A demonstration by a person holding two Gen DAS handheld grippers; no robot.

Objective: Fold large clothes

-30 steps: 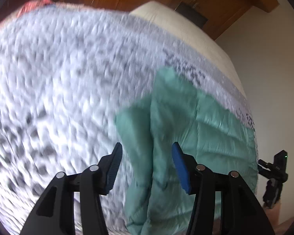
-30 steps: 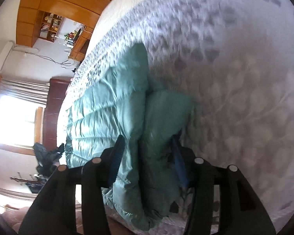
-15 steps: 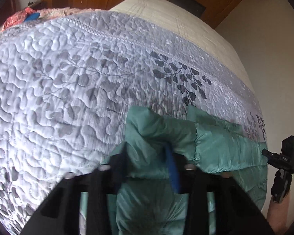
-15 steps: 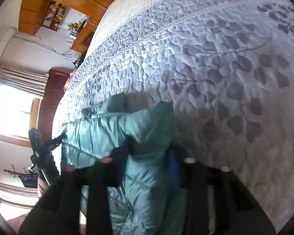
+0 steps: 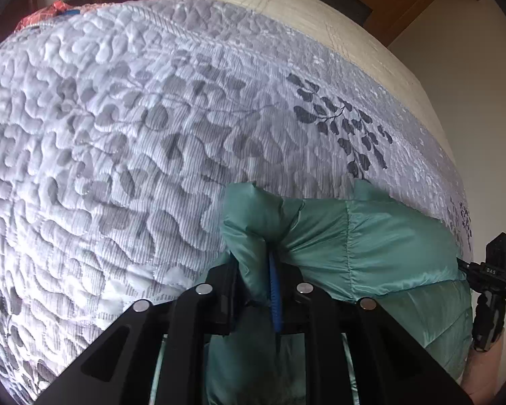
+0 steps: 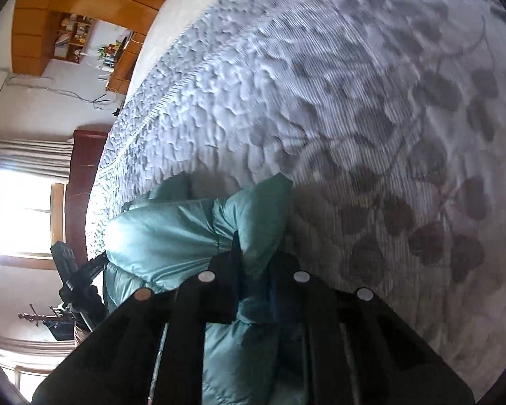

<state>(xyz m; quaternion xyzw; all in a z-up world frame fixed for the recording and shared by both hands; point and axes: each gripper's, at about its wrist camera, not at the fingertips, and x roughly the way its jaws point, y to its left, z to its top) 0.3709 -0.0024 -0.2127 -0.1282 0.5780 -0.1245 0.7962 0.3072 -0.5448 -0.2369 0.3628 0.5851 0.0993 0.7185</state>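
Note:
A teal puffer jacket (image 5: 371,243) lies on a quilted grey-white bedspread (image 5: 118,135) with a leaf print. My left gripper (image 5: 256,270) is shut on one bunched corner of the jacket and holds it lifted above the bed. My right gripper (image 6: 253,263) is shut on the other corner of the jacket (image 6: 172,233). The jacket's edge stretches between the two grippers. The right gripper also shows at the right edge of the left wrist view (image 5: 492,280).
The bedspread (image 6: 354,101) fills most of both views. A cream mattress end (image 5: 320,17) and wooden panelling lie beyond it. A red patterned cloth (image 5: 50,10) sits at the far left corner. A window with curtains (image 6: 13,209) and a dark wooden headboard (image 6: 81,182) are at the left.
Both grippers went from open around the jacket's folds to shut on its corners. They then lifted the jacket's edge and carried it farther over the bedspread.

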